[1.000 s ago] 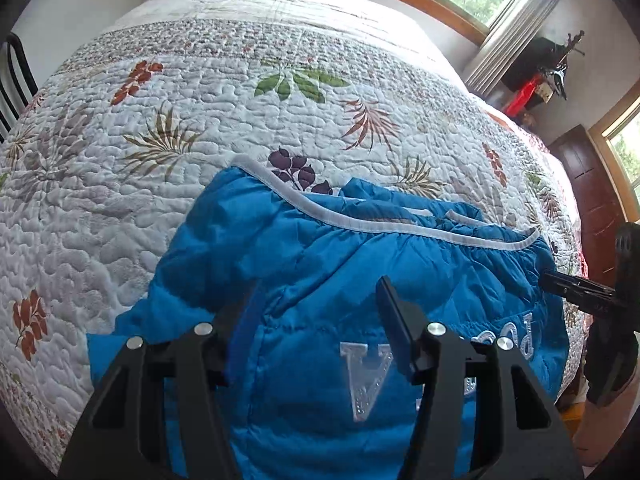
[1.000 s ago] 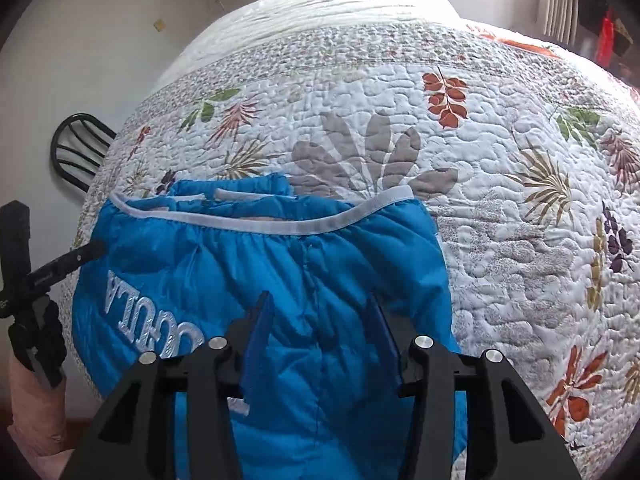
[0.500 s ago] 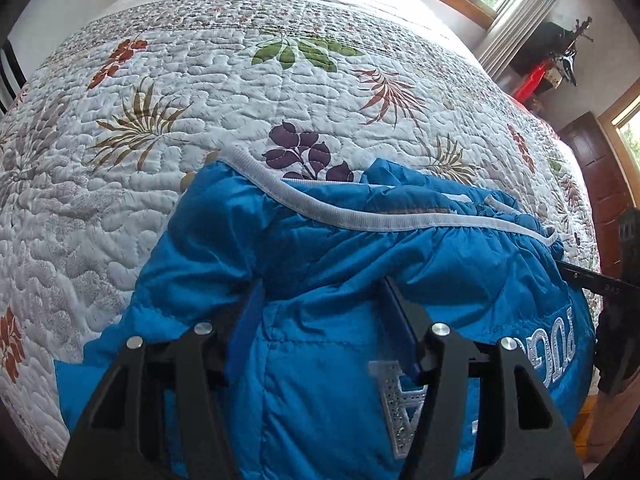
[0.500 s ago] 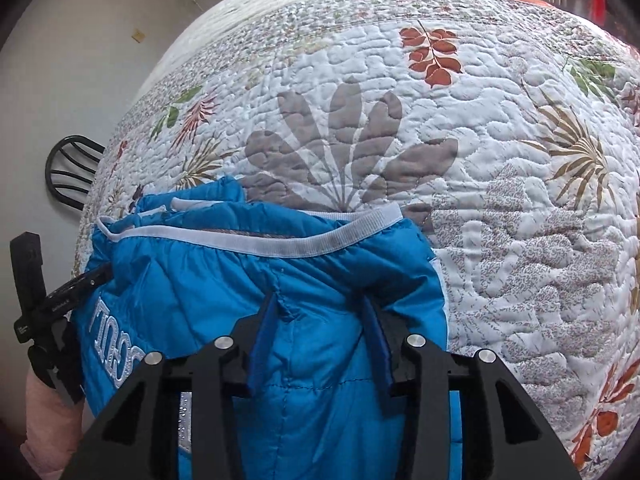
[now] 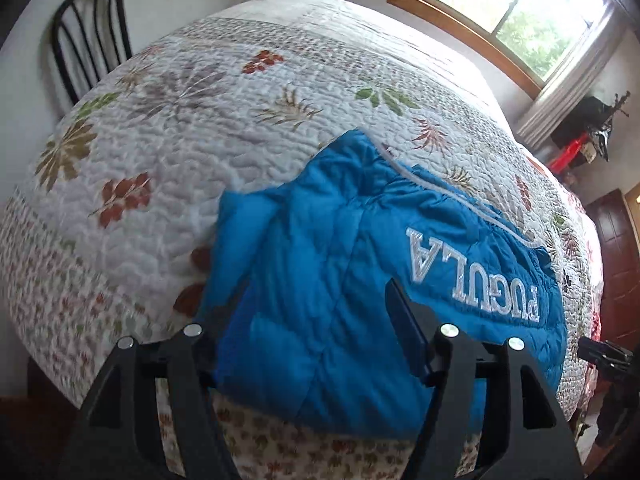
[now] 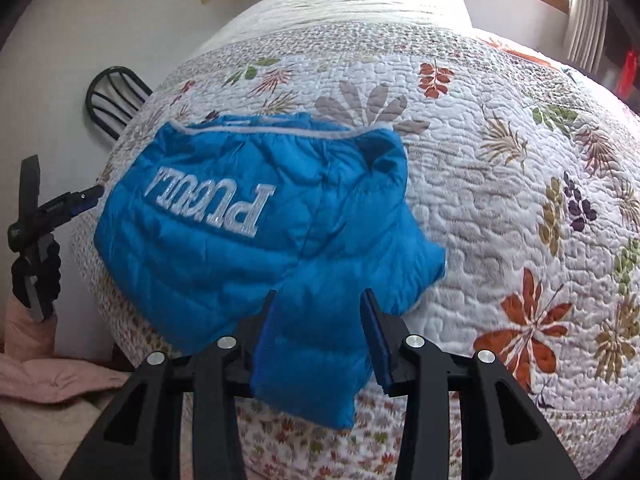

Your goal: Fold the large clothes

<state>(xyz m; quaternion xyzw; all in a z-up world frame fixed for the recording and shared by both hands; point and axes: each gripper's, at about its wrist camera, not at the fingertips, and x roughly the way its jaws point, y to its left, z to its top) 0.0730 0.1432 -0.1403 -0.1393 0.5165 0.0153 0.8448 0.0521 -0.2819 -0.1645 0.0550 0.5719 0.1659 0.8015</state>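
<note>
Jacket (image 5: 360, 280), blue & puffy w/ silver "PUGULA" lettering (image 6: 212, 204), lies folded on the quilt (image 5: 180, 152) at the near edge of the bed, its lower edge hanging over the side. A grey-trimmed hem runs along its far edge.

Left gripper (image 5: 320, 316) sits low at the bed edge, pointing fwd & slightly up across the jacket's left part. Jaws are wide apart w/ blue fabric showing between them; can't tell if the fingers touch it. In the right cam this gripper (image 6: 86, 196) shows at the left side, just beside the jacket's left edge.

Right gripper (image 6: 318, 316) is also low at the edge, aimed fwd over the jacket's right part. Jaws are apart, flanking a hanging fold of the jacket; nothing pinched as far as visible. In the left cam only a dark bit of it shows at far right.

Black chair (image 5: 90, 36) stands at the far left of the bed; window (image 5: 516, 12) at upper right.
</note>
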